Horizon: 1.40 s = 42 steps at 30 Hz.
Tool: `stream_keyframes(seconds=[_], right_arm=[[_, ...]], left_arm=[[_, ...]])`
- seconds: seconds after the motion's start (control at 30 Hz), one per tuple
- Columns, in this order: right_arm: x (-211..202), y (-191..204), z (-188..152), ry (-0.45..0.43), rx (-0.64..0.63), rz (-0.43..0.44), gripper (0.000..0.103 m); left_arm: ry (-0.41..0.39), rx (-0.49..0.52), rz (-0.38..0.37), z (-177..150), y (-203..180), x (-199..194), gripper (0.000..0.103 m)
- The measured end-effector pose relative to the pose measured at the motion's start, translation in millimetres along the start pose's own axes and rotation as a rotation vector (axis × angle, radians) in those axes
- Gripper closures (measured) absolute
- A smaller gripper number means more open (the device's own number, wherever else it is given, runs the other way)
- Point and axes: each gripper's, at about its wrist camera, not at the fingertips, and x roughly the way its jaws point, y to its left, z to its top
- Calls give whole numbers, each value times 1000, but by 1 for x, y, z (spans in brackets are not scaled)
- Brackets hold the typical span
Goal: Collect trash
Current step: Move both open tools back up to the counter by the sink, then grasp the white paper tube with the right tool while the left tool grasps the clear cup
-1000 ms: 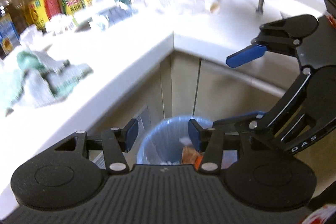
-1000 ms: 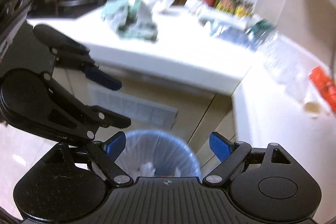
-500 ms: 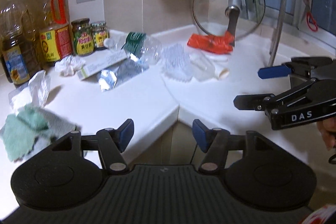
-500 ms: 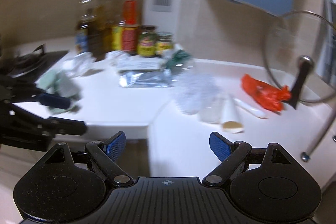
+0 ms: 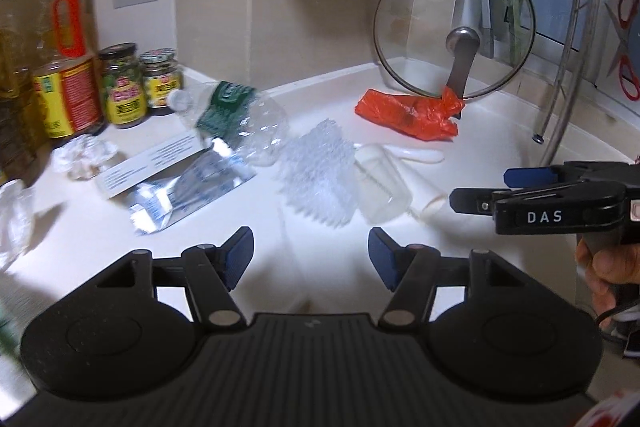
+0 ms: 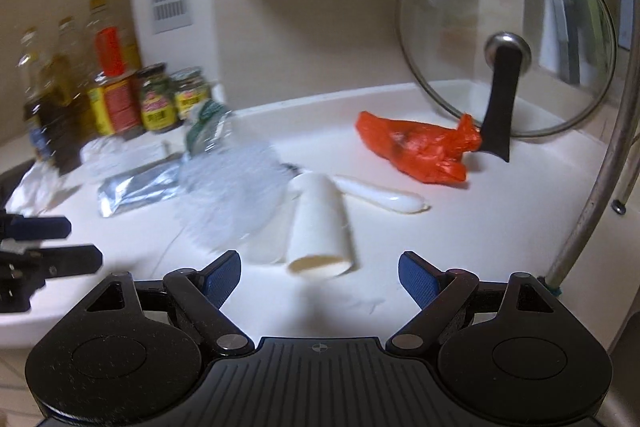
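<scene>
Trash lies on the white counter [image 5: 492, 131]: an orange bag [image 5: 406, 113] [image 6: 412, 147], a crushed clear bottle with a green label [image 5: 236, 115], a silver pouch [image 5: 188, 191] [image 6: 136, 189], a flat white box [image 5: 148, 167], clear crinkled plastic [image 5: 316, 171] [image 6: 232, 195], a clear cup [image 5: 382, 183], a white paper cup [image 6: 320, 223], a white spoon [image 6: 380, 199] and crumpled tissue [image 5: 82, 155]. My left gripper [image 5: 311, 258] is open and empty, just short of the crinkled plastic. My right gripper [image 6: 320, 277] is open and empty, close in front of the paper cup; it also shows in the left wrist view [image 5: 504, 187].
Oil bottles [image 5: 64, 67] and jars [image 5: 122, 91] stand at the back left. A glass pan lid [image 5: 456, 27] leans at the back, with a metal rack leg [image 5: 568, 95] and red scissors [image 5: 626, 43] to the right.
Both grippers have risen from over the blue-lined bin below the counter and moved forward toward the trash on the counter. Both stayed open and empty.
</scene>
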Motion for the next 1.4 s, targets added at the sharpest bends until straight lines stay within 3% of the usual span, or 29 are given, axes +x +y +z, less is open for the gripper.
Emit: stream_keyframes(seconds=[0.33,0.43,0.6,1.13,1.4], right_arm=[[19,-46,7,5,89,-33,17],[22,-54,5,12,113,-33,17],[27,-62,1,32,137,-21,17],[38,-56,15,5,129,10,17],[40,-50,15,8,134,34,17]], left_arm=[[52,-29,-41,35,-40,83,49],[70,-29,-35,39,-47,100,54],[98,-9,-8,43,-51,117,54],[155,21,-32,42,-47,122,56],[94,24,-20,40,-40,84,57]])
